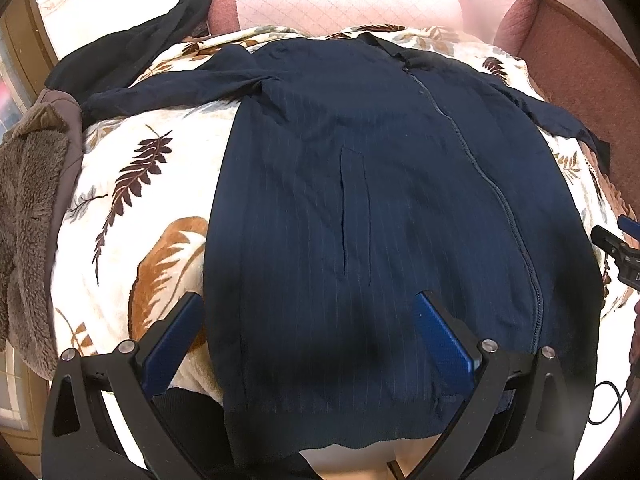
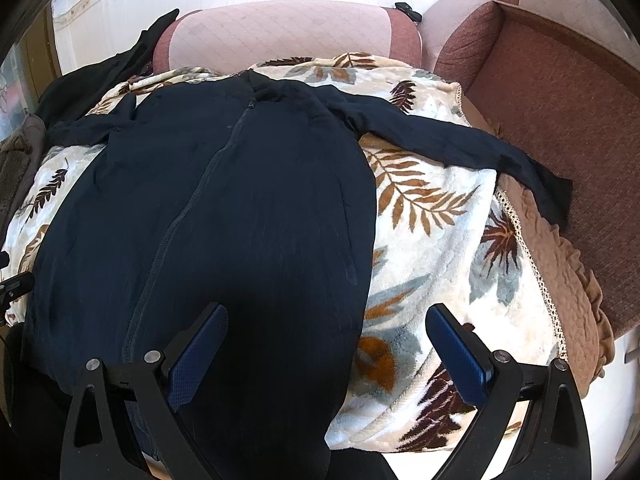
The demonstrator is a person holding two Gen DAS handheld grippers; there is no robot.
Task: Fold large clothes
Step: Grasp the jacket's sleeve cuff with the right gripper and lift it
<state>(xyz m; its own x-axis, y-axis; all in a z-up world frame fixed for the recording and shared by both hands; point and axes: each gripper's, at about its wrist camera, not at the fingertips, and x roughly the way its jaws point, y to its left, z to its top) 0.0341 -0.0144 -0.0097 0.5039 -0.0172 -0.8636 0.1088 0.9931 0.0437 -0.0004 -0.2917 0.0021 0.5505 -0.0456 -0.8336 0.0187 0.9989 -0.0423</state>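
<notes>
A navy zip-up jacket [image 1: 360, 200] lies flat, front up, on a leaf-patterned blanket [image 1: 132, 200], sleeves spread to both sides. My left gripper [image 1: 308, 308] is open above the jacket's lower left part, near the hem. The right wrist view shows the jacket [image 2: 224, 200] with its right sleeve [image 2: 460, 140] stretched over the blanket [image 2: 432, 240]. My right gripper [image 2: 326, 316] is open above the jacket's lower right edge. The right gripper also shows at the right edge of the left wrist view [image 1: 618, 248].
A brown fleece garment [image 1: 28, 208] lies at the left, a black garment [image 1: 140, 44] behind it. Pink sofa cushions [image 2: 280, 32] stand at the back. A red-brown sofa seat [image 2: 568, 120] and a tan quilted cover [image 2: 560, 272] lie to the right.
</notes>
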